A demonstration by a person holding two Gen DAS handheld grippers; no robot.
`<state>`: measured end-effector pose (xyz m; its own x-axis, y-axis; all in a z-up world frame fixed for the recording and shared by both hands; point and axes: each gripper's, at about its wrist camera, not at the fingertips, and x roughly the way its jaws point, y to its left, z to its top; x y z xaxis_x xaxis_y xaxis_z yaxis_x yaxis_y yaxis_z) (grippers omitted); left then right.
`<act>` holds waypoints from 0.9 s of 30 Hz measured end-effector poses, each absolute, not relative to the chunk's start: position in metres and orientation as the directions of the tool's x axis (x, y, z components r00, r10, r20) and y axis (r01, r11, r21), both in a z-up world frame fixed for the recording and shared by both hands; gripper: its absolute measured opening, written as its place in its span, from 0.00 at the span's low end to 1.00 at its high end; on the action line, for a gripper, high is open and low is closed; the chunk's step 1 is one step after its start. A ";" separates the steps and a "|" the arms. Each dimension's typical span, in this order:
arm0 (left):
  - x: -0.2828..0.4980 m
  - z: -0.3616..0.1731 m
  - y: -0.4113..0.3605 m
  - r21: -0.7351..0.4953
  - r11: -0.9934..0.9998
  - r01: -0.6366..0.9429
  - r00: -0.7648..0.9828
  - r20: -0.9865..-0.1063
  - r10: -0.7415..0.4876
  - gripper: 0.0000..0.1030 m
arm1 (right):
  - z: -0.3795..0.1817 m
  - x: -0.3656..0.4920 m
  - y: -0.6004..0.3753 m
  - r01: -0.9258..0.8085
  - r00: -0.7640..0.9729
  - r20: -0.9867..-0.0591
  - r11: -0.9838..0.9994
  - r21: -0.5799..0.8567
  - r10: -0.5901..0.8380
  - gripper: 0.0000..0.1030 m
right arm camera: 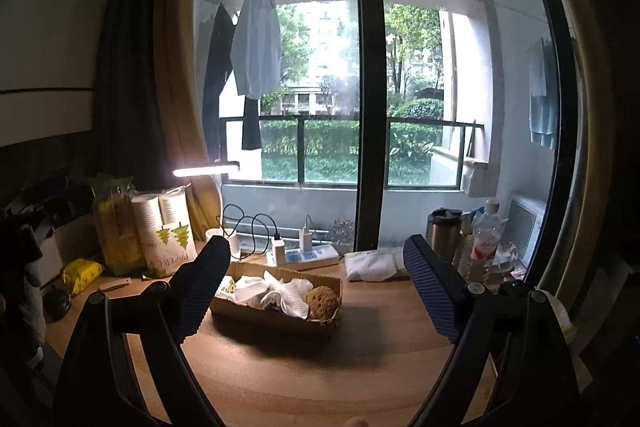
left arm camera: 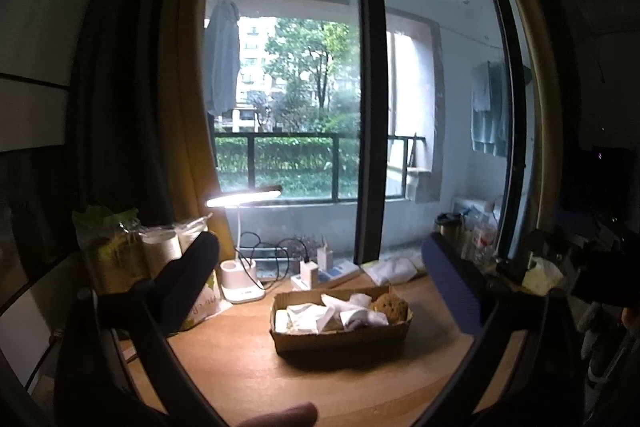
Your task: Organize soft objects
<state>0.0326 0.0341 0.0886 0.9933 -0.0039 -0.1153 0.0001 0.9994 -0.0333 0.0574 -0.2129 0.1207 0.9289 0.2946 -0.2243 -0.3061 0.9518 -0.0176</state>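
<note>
Cardboard tray (left arm camera: 340,341) on bench (left arm camera: 248,379), holding white cloths (left arm camera: 316,317) and sponge (left arm camera: 390,305); left gripper (left arm camera: 320,287) and right gripper (right arm camera: 316,291) jaws wide, empty.

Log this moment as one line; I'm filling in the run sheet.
left gripper: open, empty | right gripper: open, empty | cardboard tray: on desk, holds white cloths and sponge

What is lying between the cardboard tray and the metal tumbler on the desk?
A folded white cloth lies on the desk between the tray and the tumbler. The right wrist view shows it best.
</note>
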 end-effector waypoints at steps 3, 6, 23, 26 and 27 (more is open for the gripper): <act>0.030 0.091 0.034 -0.030 1.000 0.002 0.995 -0.102 -0.005 0.99 | 0.123 0.055 -0.214 -0.303 0.932 -0.217 0.953 -0.021 0.292 0.88; 0.028 0.092 0.032 -0.021 1.000 0.005 0.996 -0.094 -0.007 0.99 | 0.123 0.054 -0.214 -0.301 0.933 -0.211 0.953 -0.019 0.290 0.88; 0.029 0.091 0.034 -0.037 0.999 0.005 0.995 -0.098 -0.008 0.99 | 0.120 0.056 -0.212 -0.300 0.932 -0.219 0.954 -0.020 0.289 0.88; 0.029 0.091 0.034 -0.039 0.999 0.010 0.995 -0.097 -0.014 0.99 | 0.120 0.056 -0.212 -0.300 0.932 -0.219 0.954 -0.021 0.289 0.88; 0.028 0.091 0.033 -0.038 0.999 0.011 0.995 -0.097 -0.015 0.99 | 0.120 0.056 -0.212 -0.301 0.932 -0.220 0.953 -0.020 0.289 0.88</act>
<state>0.0282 0.0335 0.0908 0.9951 -0.0147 -0.0974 0.0110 0.9992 -0.0378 0.0564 -0.2121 0.1204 0.9316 0.2892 -0.2203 -0.3007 0.9535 -0.0200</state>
